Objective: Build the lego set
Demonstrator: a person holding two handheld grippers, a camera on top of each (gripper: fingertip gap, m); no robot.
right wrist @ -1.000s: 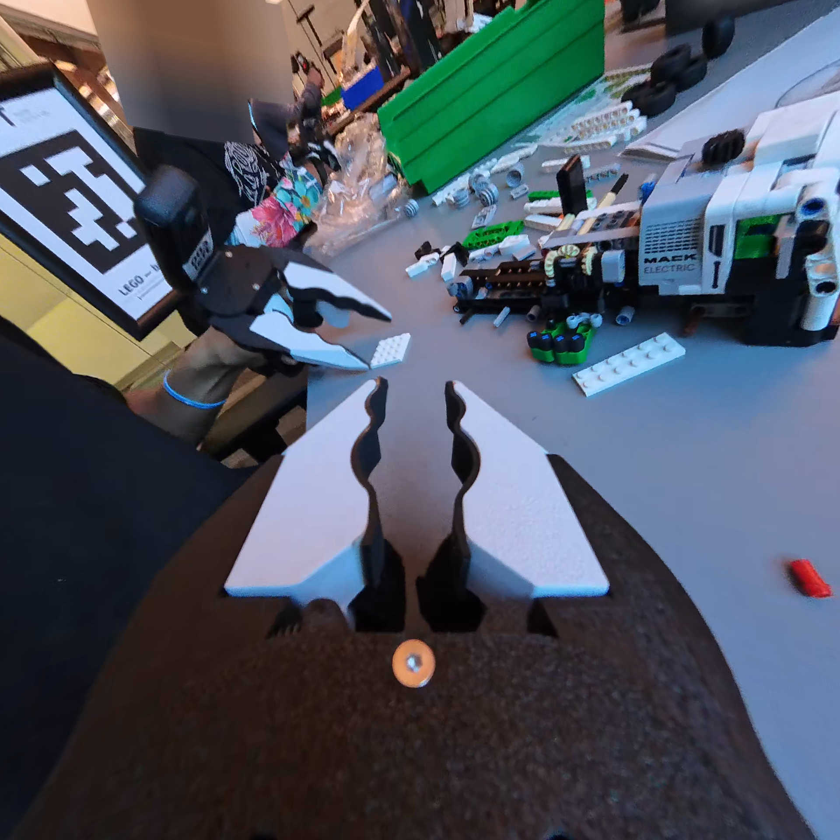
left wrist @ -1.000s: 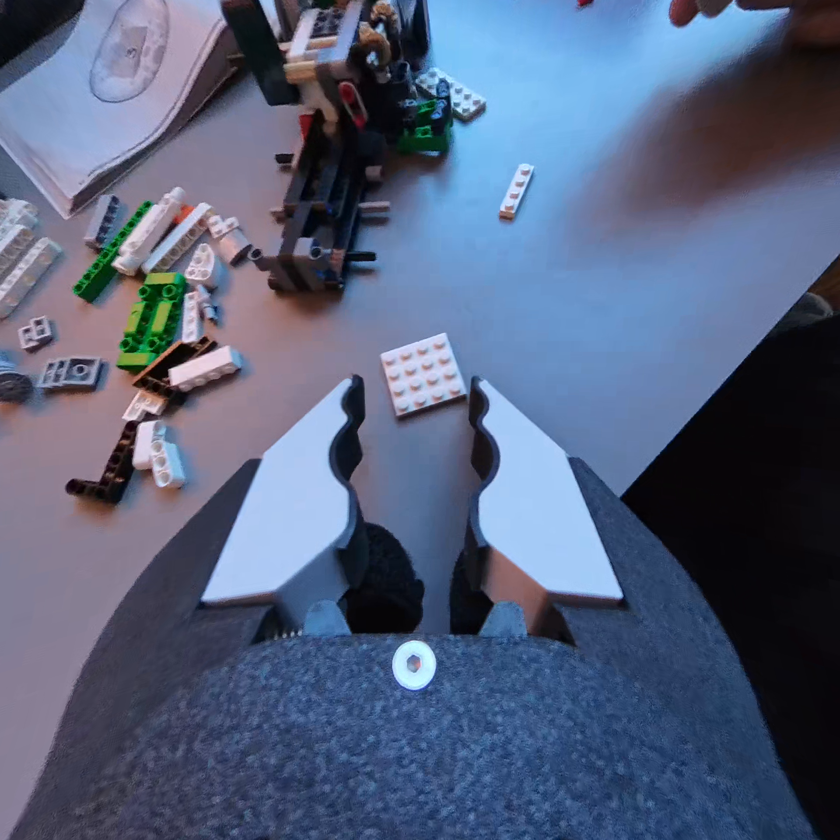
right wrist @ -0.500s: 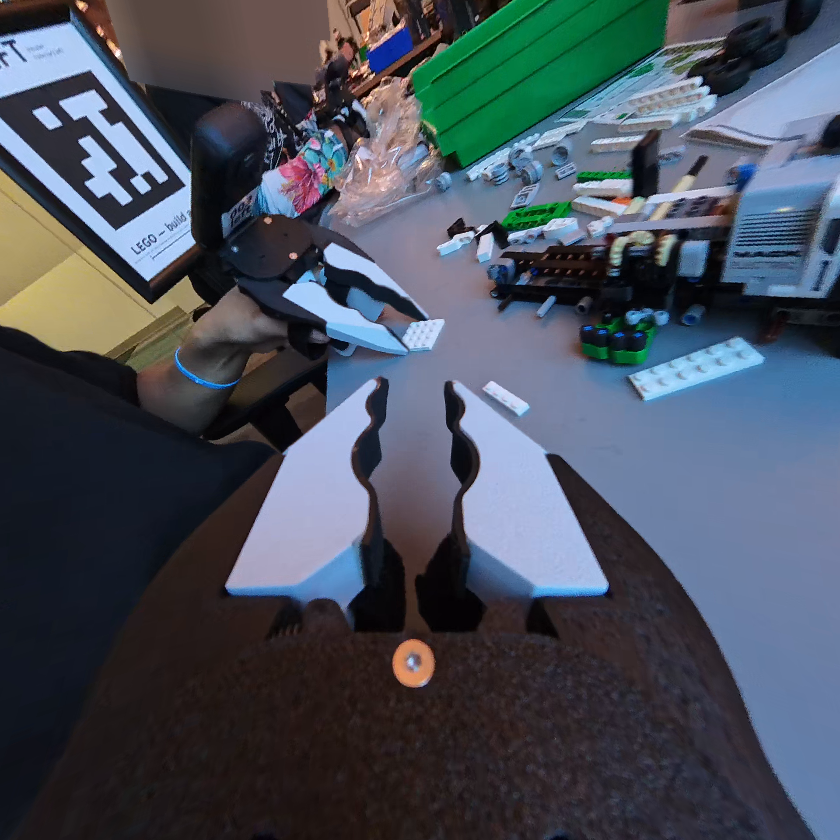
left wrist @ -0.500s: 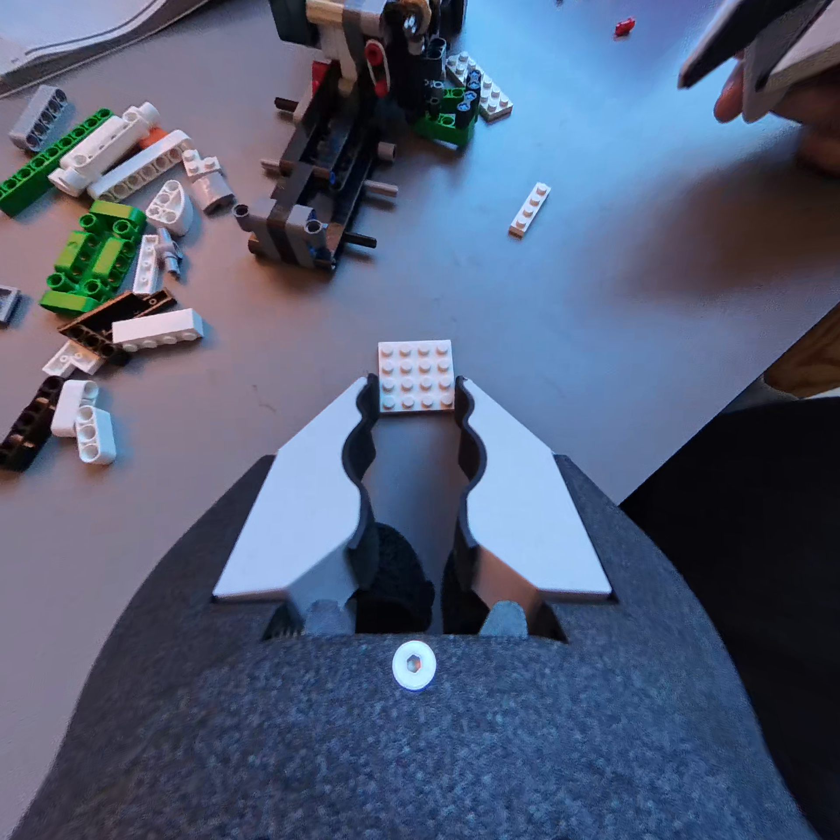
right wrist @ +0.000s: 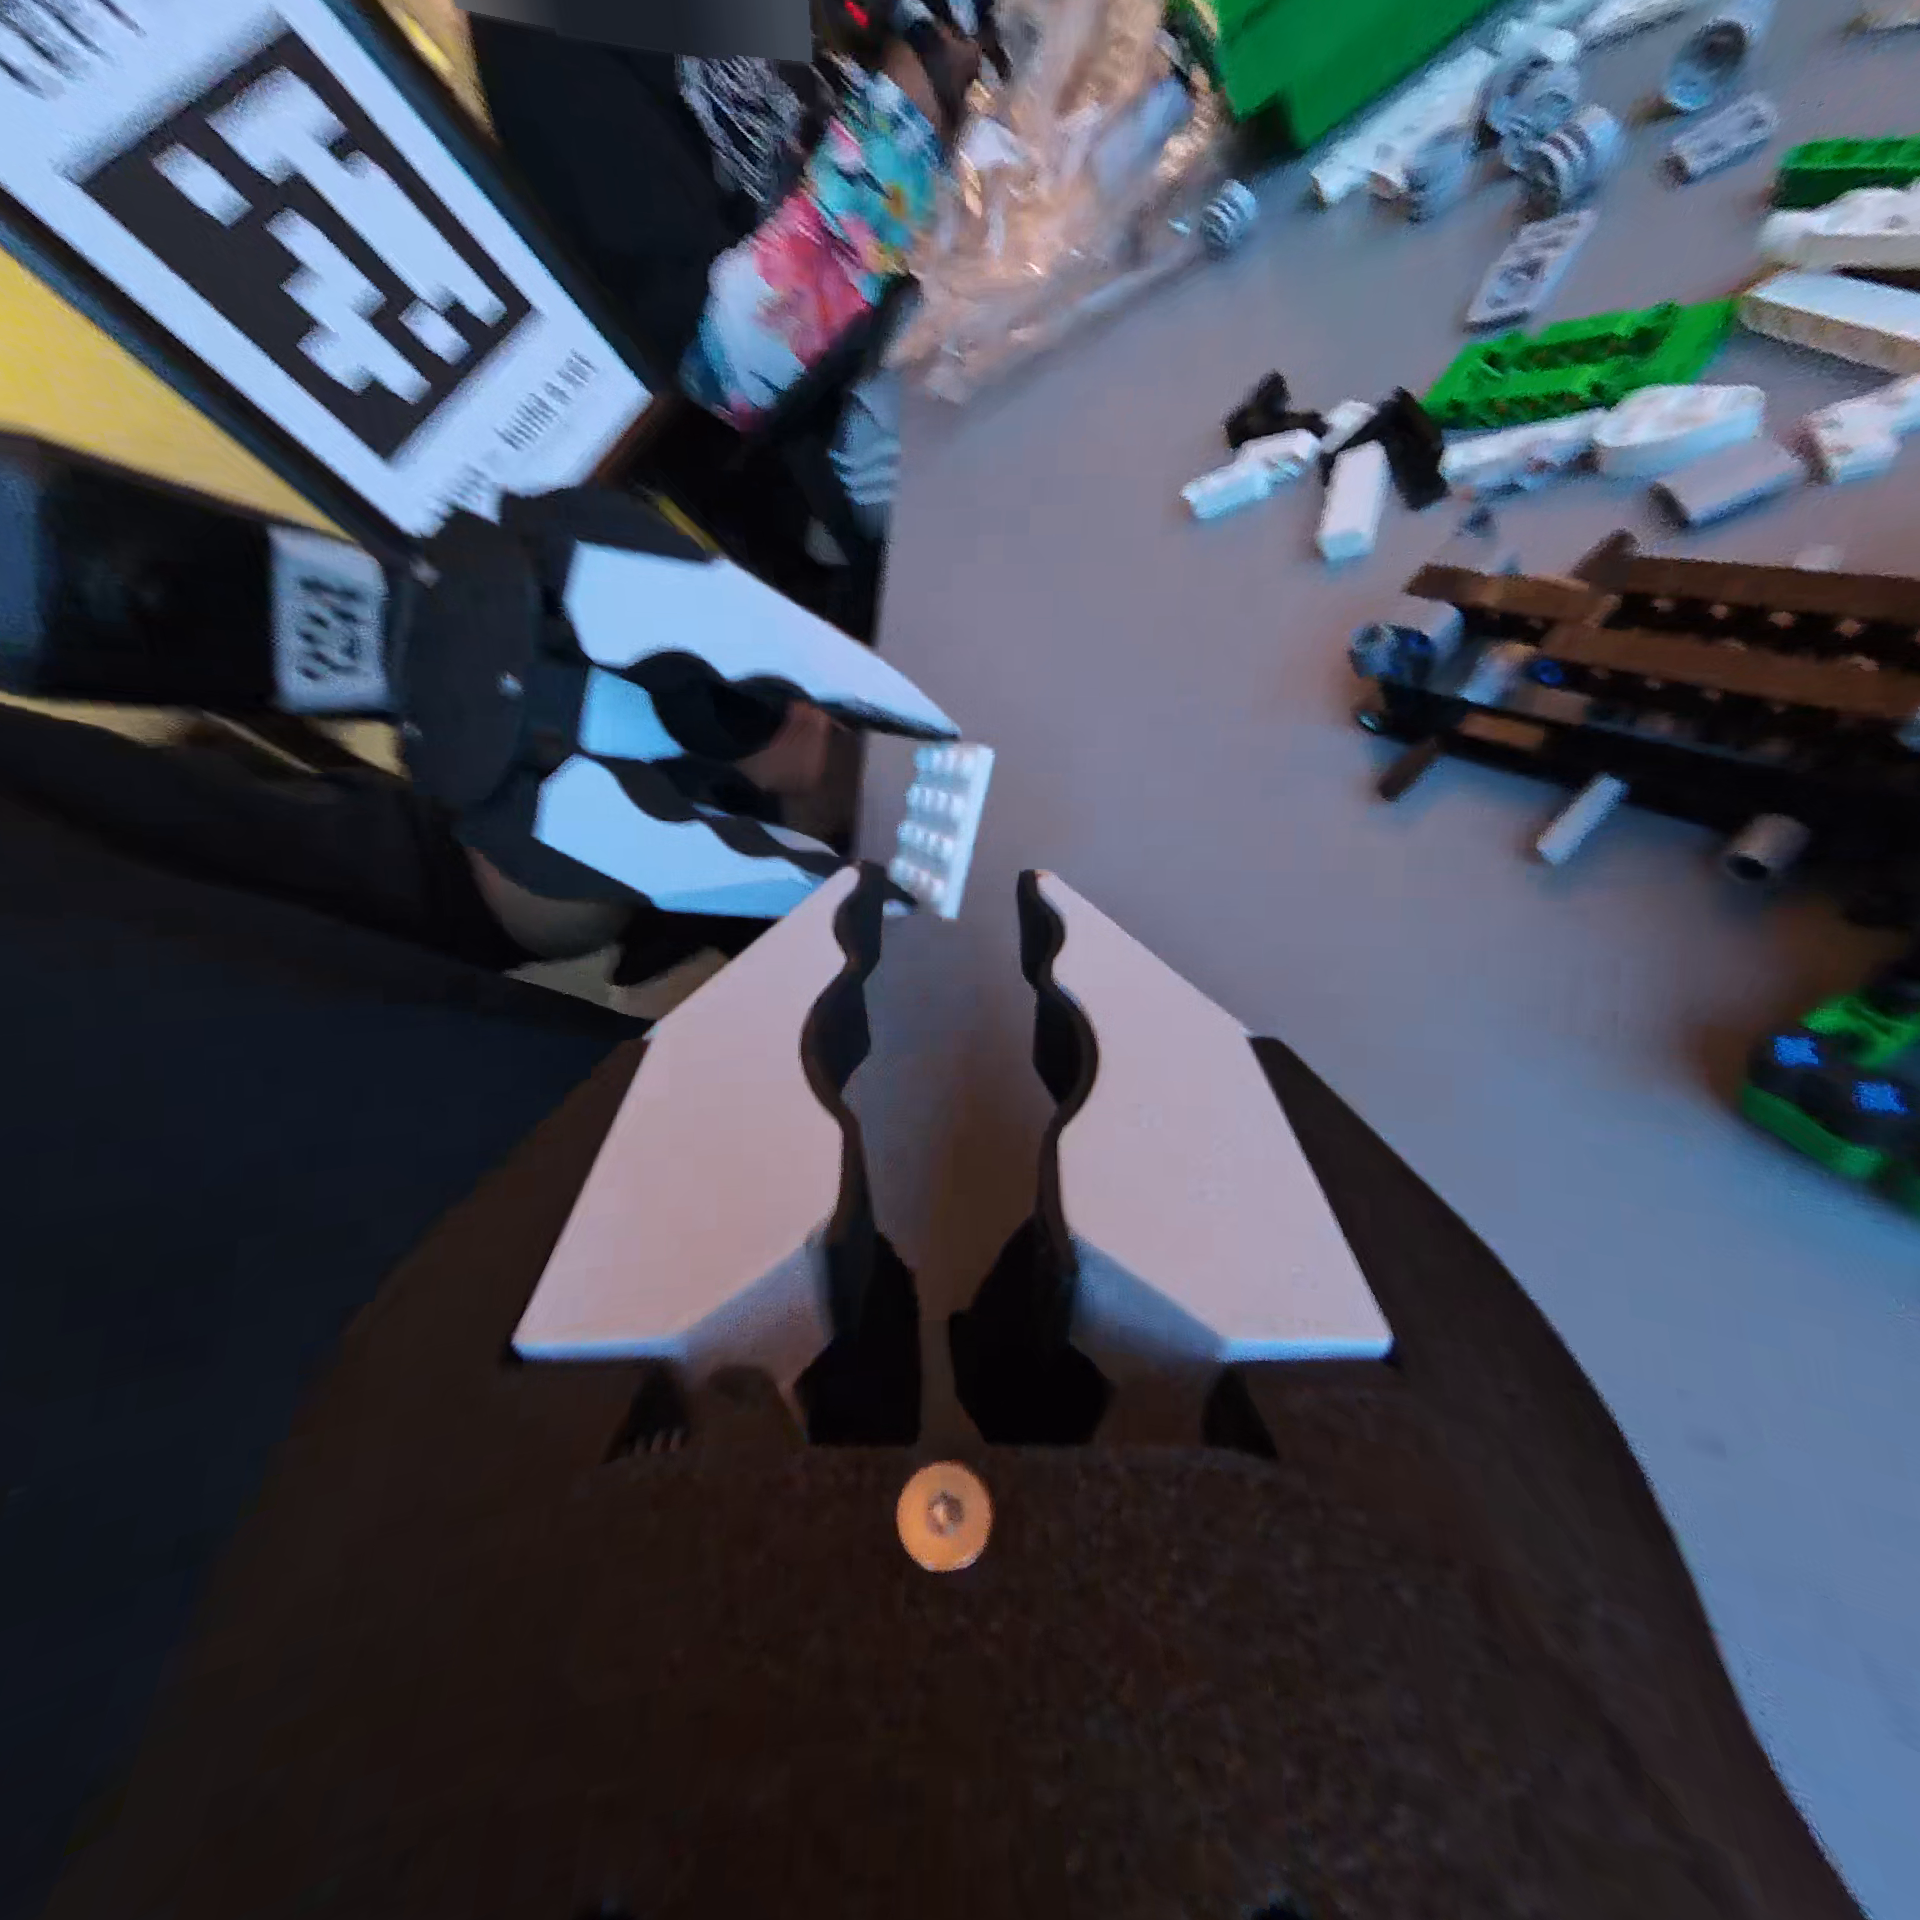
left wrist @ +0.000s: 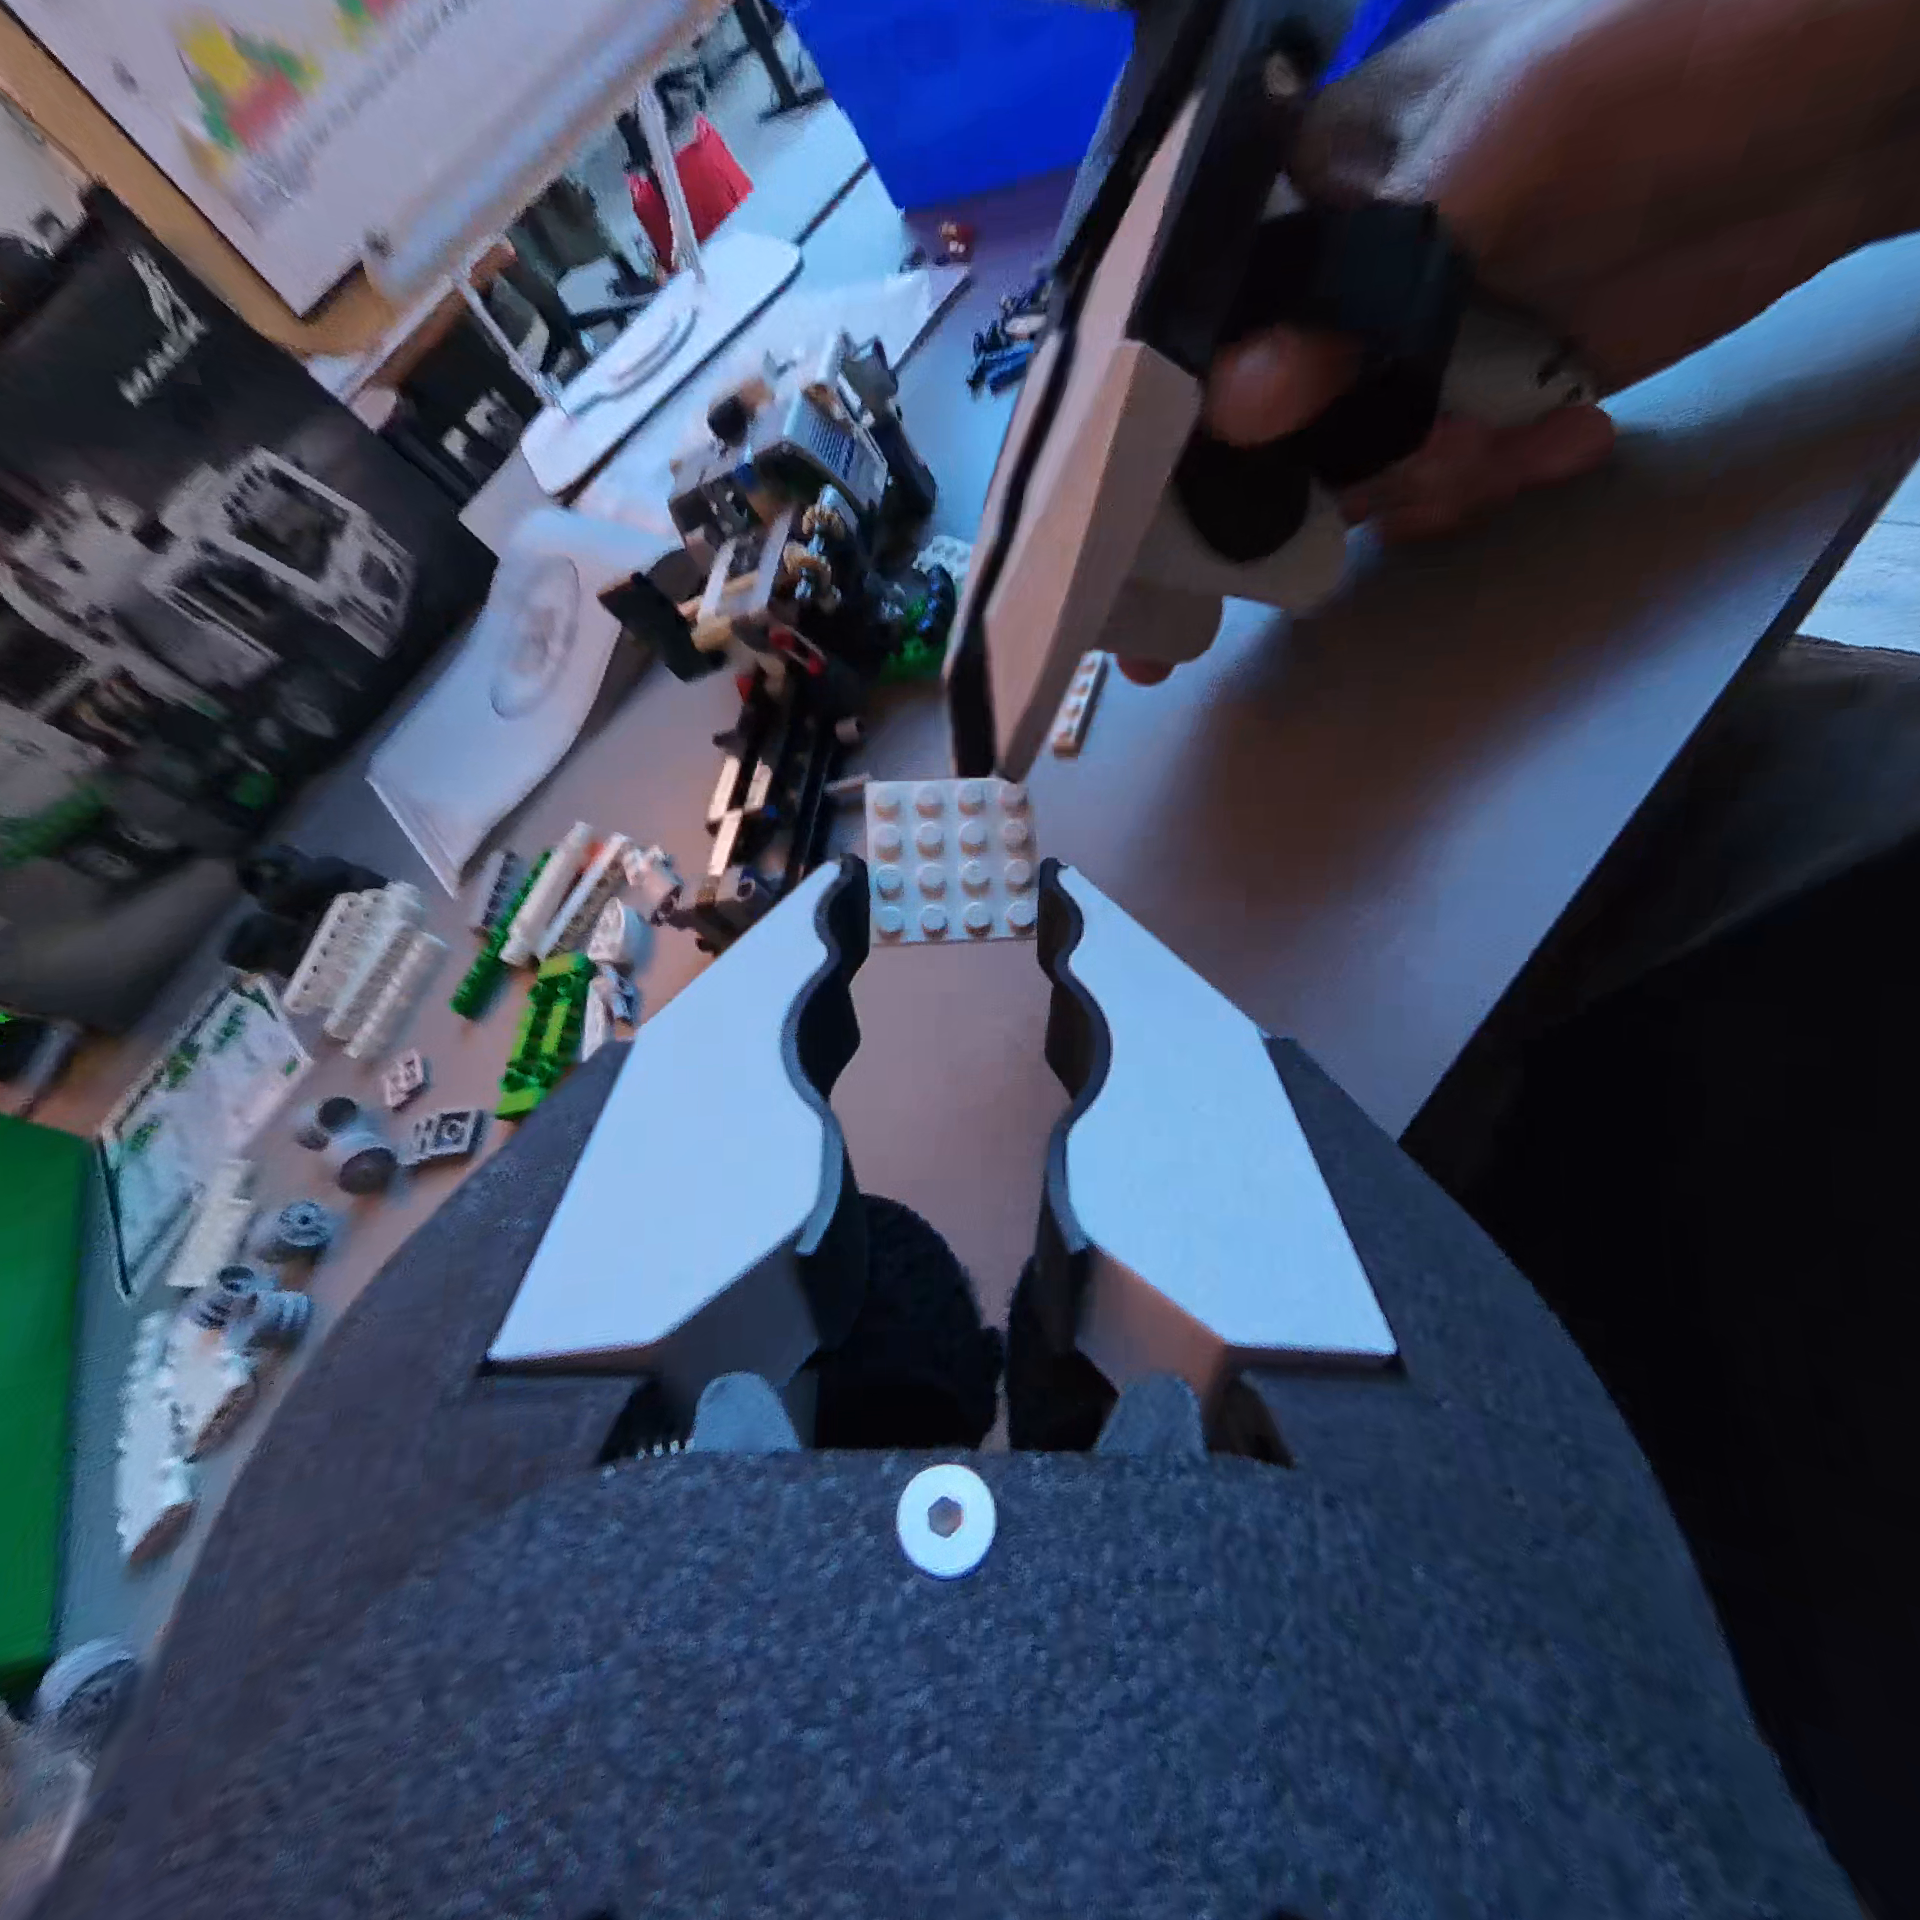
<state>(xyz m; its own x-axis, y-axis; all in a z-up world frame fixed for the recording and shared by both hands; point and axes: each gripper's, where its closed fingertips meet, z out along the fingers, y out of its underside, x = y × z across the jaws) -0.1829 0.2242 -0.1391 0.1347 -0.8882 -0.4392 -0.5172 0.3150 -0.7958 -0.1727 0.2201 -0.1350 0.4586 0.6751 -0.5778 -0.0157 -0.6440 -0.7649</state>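
My left gripper (left wrist: 951, 894) now clamps the white plate (left wrist: 954, 875), lifted off the table (left wrist: 1351, 831) near its edge, while my right gripper (right wrist: 940, 883), gaping, has closed in.

Motion-blurred loose bricks (right wrist: 1538, 457) and poster (right wrist: 301, 249); black chassis (right wrist: 1704, 665) cut off by the right edge.

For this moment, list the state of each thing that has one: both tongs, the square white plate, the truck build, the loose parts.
left tongs: shut on the white square plate, lifted off the table.
white square plate: gripped by two opposite edges, studs visible.
right tongs: open, empty, close to the plate.
truck build: partly assembled, on the table.
loose bricks: scattered, untouched.
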